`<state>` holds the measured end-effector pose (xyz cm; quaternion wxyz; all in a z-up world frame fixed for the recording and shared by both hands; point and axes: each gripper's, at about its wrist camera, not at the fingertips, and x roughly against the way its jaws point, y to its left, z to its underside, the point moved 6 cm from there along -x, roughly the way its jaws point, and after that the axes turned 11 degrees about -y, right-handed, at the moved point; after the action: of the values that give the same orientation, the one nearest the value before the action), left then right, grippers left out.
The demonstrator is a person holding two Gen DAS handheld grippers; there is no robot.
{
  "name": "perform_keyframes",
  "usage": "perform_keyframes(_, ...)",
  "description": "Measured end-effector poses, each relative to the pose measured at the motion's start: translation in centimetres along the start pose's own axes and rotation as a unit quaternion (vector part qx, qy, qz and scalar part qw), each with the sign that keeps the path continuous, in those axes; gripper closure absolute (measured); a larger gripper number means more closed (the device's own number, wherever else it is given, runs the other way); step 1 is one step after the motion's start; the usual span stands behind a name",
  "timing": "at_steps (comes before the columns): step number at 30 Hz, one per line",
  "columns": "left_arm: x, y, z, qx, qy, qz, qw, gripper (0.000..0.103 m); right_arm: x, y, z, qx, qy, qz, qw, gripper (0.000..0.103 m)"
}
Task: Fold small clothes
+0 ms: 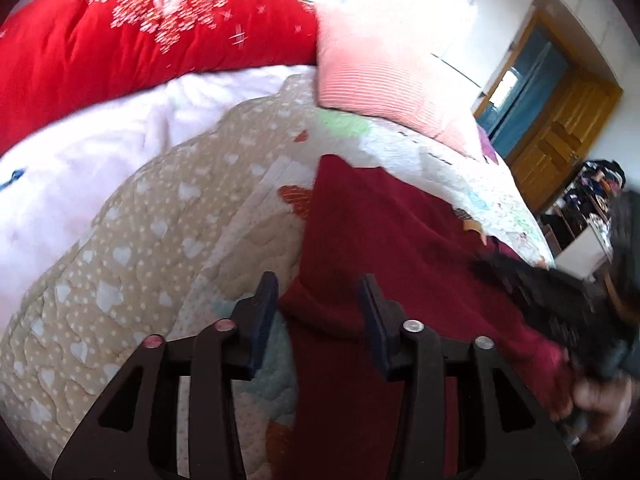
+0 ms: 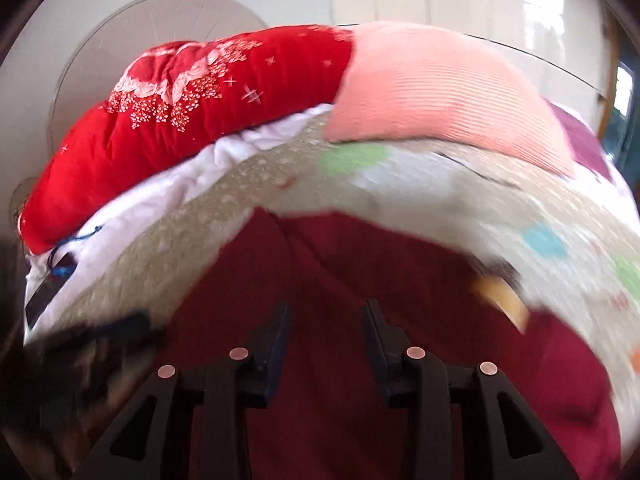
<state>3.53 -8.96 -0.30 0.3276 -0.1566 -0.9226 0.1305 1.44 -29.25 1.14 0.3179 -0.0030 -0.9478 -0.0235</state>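
On the bed, seen from the left wrist camera, a dark red garment [image 1: 384,248] lies spread over a patterned quilt [image 1: 160,240]. The left tool [image 1: 318,300] points down at it with its jaws partly apart; the pads press on nothing. The cloth's left edge runs up between the jaws toward twelve o'clock, so the tool sits right at that edge. At four o'clock the right tool [image 1: 576,320], blurred, hovers over the cloth's right side, with a hand [image 1: 596,404] behind it. A red duvet [image 1: 120,48] and a pink pillow [image 1: 392,76] lie well beyond, at eleven and one o'clock.

From the right wrist camera, the garment fills the lower half, its far edge peaked at twelve o'clock against the quilt. The right tool's jaws stand partly apart above the cloth with fabric under them, not visibly pinched. A small orange tag [image 2: 500,300] shows at two o'clock. The left tool appears as a dark blur at nine o'clock.

Judging by this, the step is taking hold of the cloth's edges. To do it well, each tool should probably bite only the garment's top layer near a corner, avoiding the quilt, and both should lift evenly so the fold stays straight.
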Motion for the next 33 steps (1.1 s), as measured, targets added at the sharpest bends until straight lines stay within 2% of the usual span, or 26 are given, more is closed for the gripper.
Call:
perform_keyframes(2, -0.2, -0.5, 0.2, -0.010, 0.004, 0.003, 0.9999, 0.044, 2.6, -1.7, 2.2, -0.004, 0.005, 0.033, 0.999, 0.068)
perform_keyframes(4, -0.9, -1.4, 0.9, -0.030, 0.016, 0.010, 0.9994, 0.037, 4.2, -4.2, 4.8, -0.021, 0.018, 0.071, 0.997, 0.068)
perform_keyframes(6, -1.5, -1.7, 1.5, -0.045, 0.027, -0.001, 0.9986, 0.037, 4.2, -6.2, 7.3, -0.026, 0.052, 0.106, 0.993, 0.068)
perform_keyframes(7, -1.7, -1.9, 1.9, -0.058, 0.027, -0.013, 0.9979, 0.037, 4.5, -7.1, 8.2, -0.033, 0.055, 0.114, 0.991, 0.068)
perform_keyframes(8, -1.7, -2.0, 2.0, -0.064, 0.026, -0.016, 0.9975, 0.037, 5.2, -7.6, 8.4, -0.045, 0.039, 0.109, 0.992, 0.068)
perform_keyframes(10, -1.7, -2.0, 2.3, -0.071, 0.027, -0.024, 0.9968, 0.037, 6.8, -8.7, 8.7, -0.065, 0.043, 0.127, 0.989, 0.068)
perform_keyframes(13, -1.3, -2.0, 2.3, -0.067, 0.032, -0.031, 0.9968, 0.037, 9.1, -9.9, 8.5, -0.085, 0.025, 0.138, 0.986, 0.068)
perform_keyframes(15, -0.2, -2.3, 1.8, -0.062, 0.018, -0.031, 0.9974, 0.037, 10.0, -11.1, 8.2, -0.097, 0.018, 0.157, 0.983, 0.068)
perform_keyframes(17, 0.9, -3.8, 1.1, -0.079, 0.002, -0.018, 0.9967, 0.037, 10.5, -12.5, 8.1, -0.111, 0.012, 0.171, 0.979, 0.068)
perform_keyframes(21, 0.9, -6.0, 0.7, -0.100, 0.009, -0.010, 0.9949, 0.037, 10.0, -14.8, 8.6, -0.123, 0.021, 0.194, 0.973, 0.068)
perform_keyframes(27, -1.4, -8.4, 1.8, -0.123, 0.036, -0.009, 0.9917, 0.037, 9.1, -16.4, 8.9, -0.144, 0.043, 0.199, 0.968, 0.068)
perform_keyframes(29, -2.3, -8.6, 2.4, -0.127, 0.048, -0.016, 0.9906, 0.037, 9.6, -16.1, 8.6, -0.147, 0.042, 0.200, 0.968, 0.068)
perform_keyframes(33, -3.3, -8.4, 3.2, -0.130, 0.057, -0.029, 0.9894, 0.037, 11.1, -14.2, 8.7, -0.144, 0.033, 0.172, 0.974, 0.068)
